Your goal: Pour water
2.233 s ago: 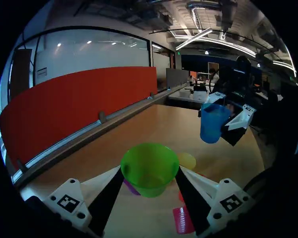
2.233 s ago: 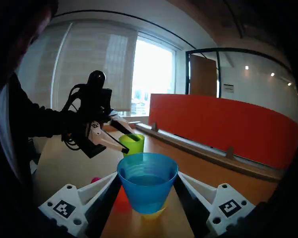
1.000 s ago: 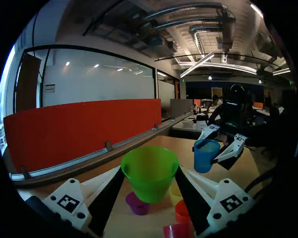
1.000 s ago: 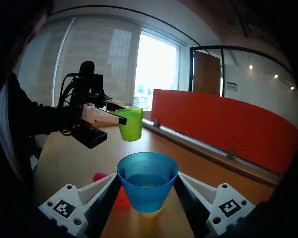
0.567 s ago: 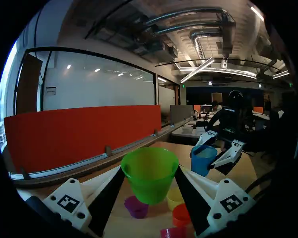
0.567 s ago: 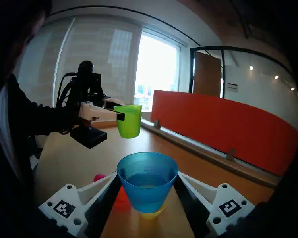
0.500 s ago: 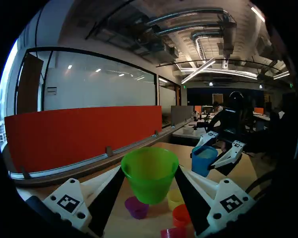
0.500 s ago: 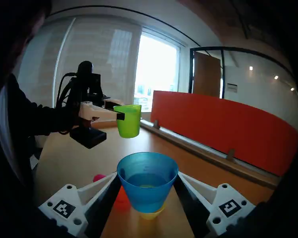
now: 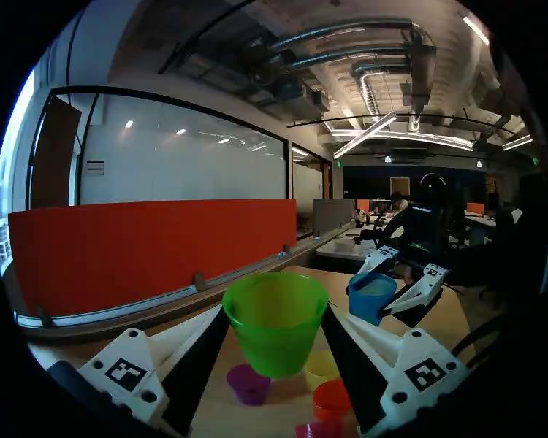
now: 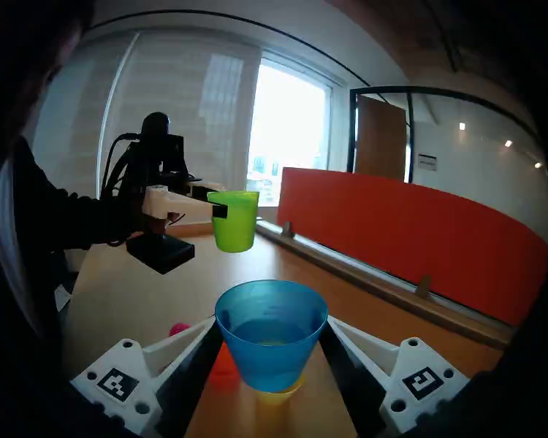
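My left tongs (image 9: pixel 275 314) raised, clamping green cup (image 9: pixel 275 336); my right tongs (image 10: pixel 271 323) clamp blue cup (image 10: pixel 271 361); right gripper view shows water (image 10: pixel 270 334) inside.

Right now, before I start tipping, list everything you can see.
green cup: one, green, held in the air by the left gripper.
blue cup: one, blue, water inside, held by the right gripper.
purple cup, yellow cup, orange cup, pink cup: four, small, on the table.
table: one, wood, below both held cups.
partition: one, red, along the table's far edge.
sleeve: one, dark, behind the left gripper.
left gripper: white, black jaws, shut on the green cup.
right gripper: white, black jaws, shut on the blue cup.
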Available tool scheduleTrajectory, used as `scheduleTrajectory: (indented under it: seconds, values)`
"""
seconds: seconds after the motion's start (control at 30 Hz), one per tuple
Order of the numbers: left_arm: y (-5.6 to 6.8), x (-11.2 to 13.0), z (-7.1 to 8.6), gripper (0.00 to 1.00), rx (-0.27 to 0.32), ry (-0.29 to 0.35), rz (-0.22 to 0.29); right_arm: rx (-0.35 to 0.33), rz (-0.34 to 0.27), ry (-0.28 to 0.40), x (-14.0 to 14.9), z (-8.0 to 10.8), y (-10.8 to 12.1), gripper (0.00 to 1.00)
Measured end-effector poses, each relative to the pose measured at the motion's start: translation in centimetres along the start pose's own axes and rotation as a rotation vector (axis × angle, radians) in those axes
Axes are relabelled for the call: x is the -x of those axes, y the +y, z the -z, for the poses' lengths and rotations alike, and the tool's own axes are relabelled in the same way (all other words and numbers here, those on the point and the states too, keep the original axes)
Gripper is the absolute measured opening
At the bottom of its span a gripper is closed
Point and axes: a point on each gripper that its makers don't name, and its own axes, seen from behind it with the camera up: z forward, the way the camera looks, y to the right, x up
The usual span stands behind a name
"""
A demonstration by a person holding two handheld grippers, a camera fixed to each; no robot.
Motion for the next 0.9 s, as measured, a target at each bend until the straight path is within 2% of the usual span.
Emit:
scheduleTrajectory:
  seconds: [0.47, 0.9]
  values:
    - [-0.39, -0.13, 0.17, 0.86, -0.007, 0.012, 0.011, -0.001, 0.002, 0.004, -0.22, -0.16, -0.06, 0.89]
    - [0.14, 0.22, 0.40, 0.87, -0.002, 0.008, 0.020, -0.008, -0.015, 0.023, -0.91, -0.30, -0.32, 0.89]
